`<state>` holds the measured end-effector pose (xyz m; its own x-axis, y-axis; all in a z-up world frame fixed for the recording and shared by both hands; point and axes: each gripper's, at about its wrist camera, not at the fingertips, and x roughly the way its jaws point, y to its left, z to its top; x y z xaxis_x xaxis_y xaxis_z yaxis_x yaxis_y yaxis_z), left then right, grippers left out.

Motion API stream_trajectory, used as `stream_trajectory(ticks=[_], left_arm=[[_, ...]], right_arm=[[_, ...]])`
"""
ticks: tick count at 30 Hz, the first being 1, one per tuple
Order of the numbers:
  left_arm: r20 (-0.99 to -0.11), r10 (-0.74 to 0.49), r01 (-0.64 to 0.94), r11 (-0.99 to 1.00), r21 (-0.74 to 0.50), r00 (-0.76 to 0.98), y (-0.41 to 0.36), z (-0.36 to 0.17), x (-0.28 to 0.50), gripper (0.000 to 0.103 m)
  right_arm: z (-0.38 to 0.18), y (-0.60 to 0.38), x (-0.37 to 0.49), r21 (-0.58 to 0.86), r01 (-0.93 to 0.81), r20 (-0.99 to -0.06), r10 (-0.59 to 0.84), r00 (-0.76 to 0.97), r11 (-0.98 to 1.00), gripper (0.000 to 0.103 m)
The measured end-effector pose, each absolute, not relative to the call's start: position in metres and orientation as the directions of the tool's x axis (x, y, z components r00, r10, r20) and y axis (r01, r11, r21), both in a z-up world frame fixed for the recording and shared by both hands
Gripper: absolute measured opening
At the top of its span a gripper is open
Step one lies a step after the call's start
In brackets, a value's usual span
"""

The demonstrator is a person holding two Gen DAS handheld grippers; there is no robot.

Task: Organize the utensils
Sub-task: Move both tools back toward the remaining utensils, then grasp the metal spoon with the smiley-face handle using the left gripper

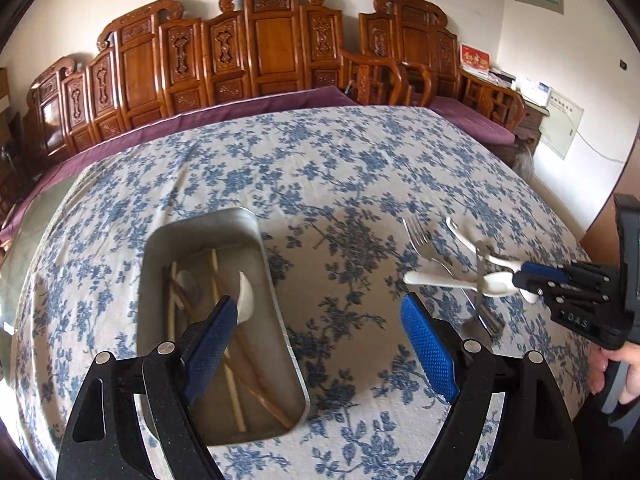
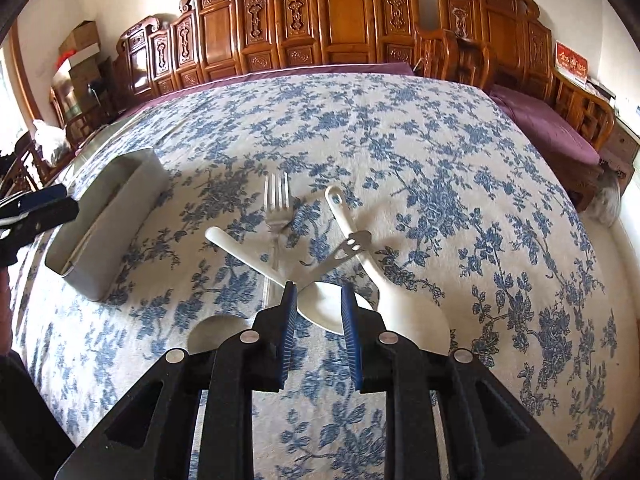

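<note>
Utensils (image 2: 332, 304): glossy white, rounded spoons.

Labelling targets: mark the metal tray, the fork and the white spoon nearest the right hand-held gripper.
metal tray (image 1: 276, 300), left wrist view, right wall of the tray.
fork (image 2: 277, 200), right wrist view, base of the tines.
white spoon (image 2: 320, 304), right wrist view, bowl between the fingers.

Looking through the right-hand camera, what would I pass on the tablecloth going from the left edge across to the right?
Left gripper at the edge → metal tray → steel fork → white spoon with a hole in its handle. The other white spoon and the small metal tool cross over these, so their place is unclear.
</note>
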<state>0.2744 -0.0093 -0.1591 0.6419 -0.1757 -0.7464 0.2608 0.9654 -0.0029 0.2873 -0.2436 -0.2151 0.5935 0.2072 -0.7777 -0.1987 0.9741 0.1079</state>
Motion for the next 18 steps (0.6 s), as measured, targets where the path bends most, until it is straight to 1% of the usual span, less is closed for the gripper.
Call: stream_trajectory(ticks=[6, 12, 15, 18], left_arm=[[-0.760, -0.194, 0.317, 0.948, 0.017, 0.621, -0.039, -0.168, 0.268, 0.080], [-0.797, -0.244, 0.376, 0.926, -0.023, 0.552, -0.067, -0.186, 0.270, 0.079], [-0.817, -0.251, 0.399, 0.916, -0.028, 0.519, -0.082, -0.197, 0.274, 0.070], [-0.838, -0.262, 0.421, 0.906, -0.043, 0.479, -0.097, -0.209, 0.279, 0.061]], right_arm=[[-0.226, -0.251, 0.292, 0.043, -0.199, -0.785, 0.156, 0.599, 0.979, 0.025], [-0.221, -0.264, 0.291, 0.059, -0.203, -0.773, 0.173, 0.610, 0.977, 0.025], [-0.221, -0.265, 0.291, 0.044, -0.202, -0.780, 0.160, 0.606, 0.978, 0.025], [-0.222, -0.269, 0.291, 0.067, -0.202, -0.782, 0.177, 0.597, 0.977, 0.025]])
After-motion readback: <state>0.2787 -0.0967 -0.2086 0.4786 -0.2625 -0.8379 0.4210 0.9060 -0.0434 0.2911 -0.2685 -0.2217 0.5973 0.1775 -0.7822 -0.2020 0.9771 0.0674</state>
